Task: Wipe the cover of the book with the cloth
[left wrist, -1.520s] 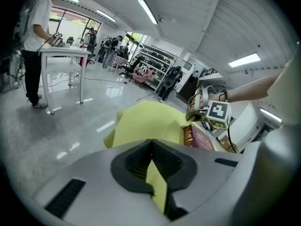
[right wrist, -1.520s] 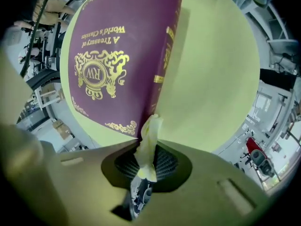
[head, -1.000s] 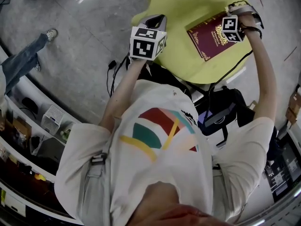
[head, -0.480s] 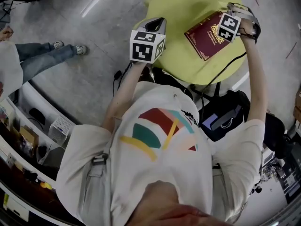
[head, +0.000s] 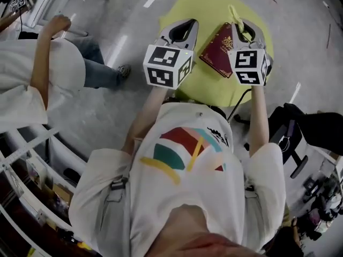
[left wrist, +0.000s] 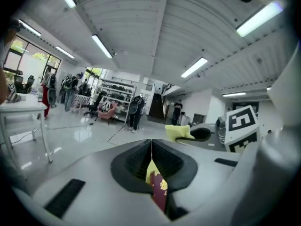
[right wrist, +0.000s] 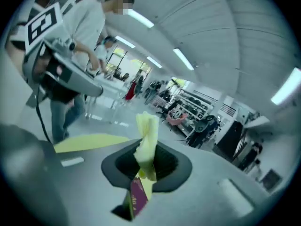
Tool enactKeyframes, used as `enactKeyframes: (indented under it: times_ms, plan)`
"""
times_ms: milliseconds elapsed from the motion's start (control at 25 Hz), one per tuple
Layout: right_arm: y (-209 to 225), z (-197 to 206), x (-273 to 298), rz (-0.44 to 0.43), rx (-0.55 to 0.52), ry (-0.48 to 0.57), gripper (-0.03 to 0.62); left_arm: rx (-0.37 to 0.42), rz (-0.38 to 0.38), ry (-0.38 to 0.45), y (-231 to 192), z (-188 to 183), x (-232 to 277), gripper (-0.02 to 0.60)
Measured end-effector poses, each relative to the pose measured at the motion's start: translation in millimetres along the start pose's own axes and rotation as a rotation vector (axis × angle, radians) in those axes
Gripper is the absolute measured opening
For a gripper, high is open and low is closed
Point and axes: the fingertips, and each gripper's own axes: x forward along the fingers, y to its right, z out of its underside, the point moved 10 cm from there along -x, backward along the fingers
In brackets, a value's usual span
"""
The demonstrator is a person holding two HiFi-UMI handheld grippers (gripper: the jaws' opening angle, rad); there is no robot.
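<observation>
Gripping a bunched strip of yellow cloth [right wrist: 146, 131], the right gripper [right wrist: 146, 160] has its 2 jaws clamped on the fabric. The free end of the cloth stands up beyond the jaw tips in the right gripper view. In the head view this gripper sits at upper right of centre, and the cloth shows as a small twist at its tip.

The left gripper [left wrist: 151, 147] is empty. Its 2 jaws meet along a thin line with nothing between them. In the head view it sits at upper centre, left of the book.

The book [head: 216, 50], maroon with gold print on the cover, lies flat on the round yellow table [head: 214, 4] in the upper centre of the head view. It is between the 2 grippers, and the right gripper covers its right edge. Whether the cloth touches the cover cannot be told from any view.

A second person [head: 32, 79] in a white shirt and jeans stands on the grey floor [head: 134, 111] at upper left of the head view, well apart from the table.
</observation>
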Motion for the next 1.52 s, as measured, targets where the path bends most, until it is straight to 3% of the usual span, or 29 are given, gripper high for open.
enactKeyframes:
  times_ms: [120, 240, 400, 520, 640, 960, 1360, 1520]
  plan:
    - [5, -8, -45, 0.108, 0.245, 0.112, 0.031, 0.044, 0.064, 0.127, 26, -33, 0, 0.017]
    - [-1, -2, -84, 0.226, 0.402, 0.177, 0.031, 0.095, 0.142, 0.225, 50, -55, 0, 0.017]
    - [-12, 7, -122, 0.339, 0.451, 0.225, 0.031, 0.173, 0.208, 0.317, 77, -74, -2, 0.017]
    - [-21, 24, -138, 0.421, 0.495, 0.207, 0.031, 0.236, 0.270, 0.297, 91, -73, 8, 0.017]
    - [-25, 39, -149, 0.448, 0.573, 0.209, 0.031, 0.248, 0.334, 0.297, 104, -65, 18, 0.017]
    - [-39, 31, -156, 0.414, 0.547, 0.262, 0.031, 0.263, 0.421, 0.278, 120, -53, 30, 0.017]
    - [-54, 36, -166, 0.442, 0.545, 0.232, 0.031, 0.263, 0.452, 0.313, 121, -54, 22, 0.017]
    - [-56, 26, -169, 0.466, 0.496, 0.214, 0.031, 0.251, 0.452, 0.338, 112, -61, 14, 0.017]
